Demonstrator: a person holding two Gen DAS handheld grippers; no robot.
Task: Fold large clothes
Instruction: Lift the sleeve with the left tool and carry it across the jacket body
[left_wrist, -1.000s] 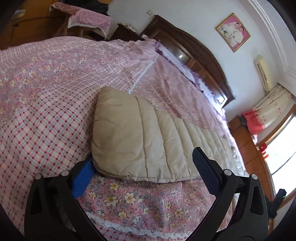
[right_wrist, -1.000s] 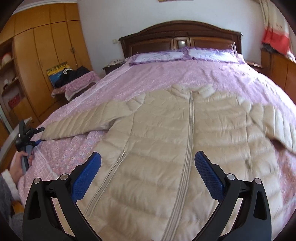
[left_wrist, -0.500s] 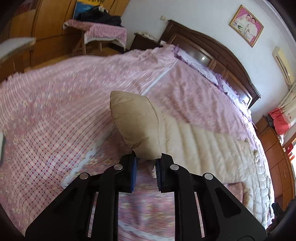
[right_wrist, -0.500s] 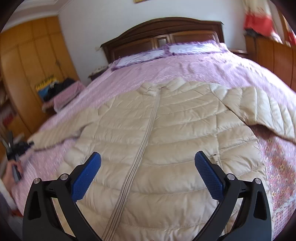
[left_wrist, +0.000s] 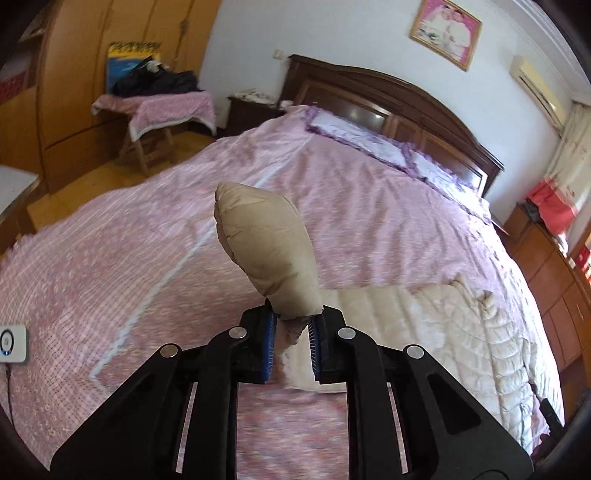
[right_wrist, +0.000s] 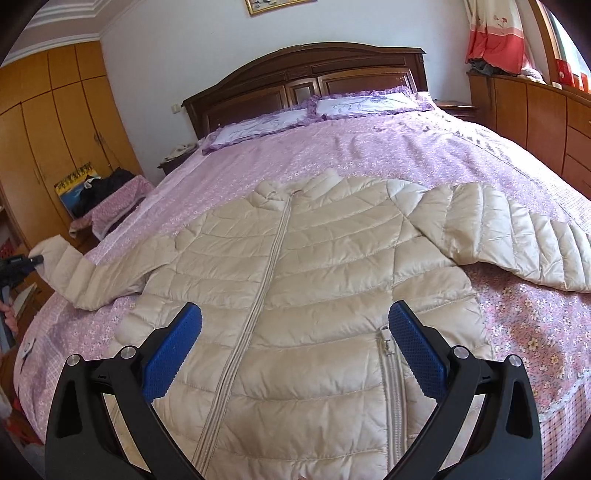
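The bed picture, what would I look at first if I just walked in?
Probably the big puffy beige jacket, lying zipped and spread flat across the pink flowery bedspread. Next, its sleeve end at the bed's left side, pinched in the left tool and lifted off the covers. The right tool hangs open above the jacket's lower front, holding nothing.

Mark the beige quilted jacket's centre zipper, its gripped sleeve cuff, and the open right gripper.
Beige quilted jacket's centre zipper (right_wrist: 258, 295), right wrist view, mid-length.
Gripped sleeve cuff (left_wrist: 266, 243), left wrist view, puffed end.
Right gripper (right_wrist: 295, 339), right wrist view, between fingertips.
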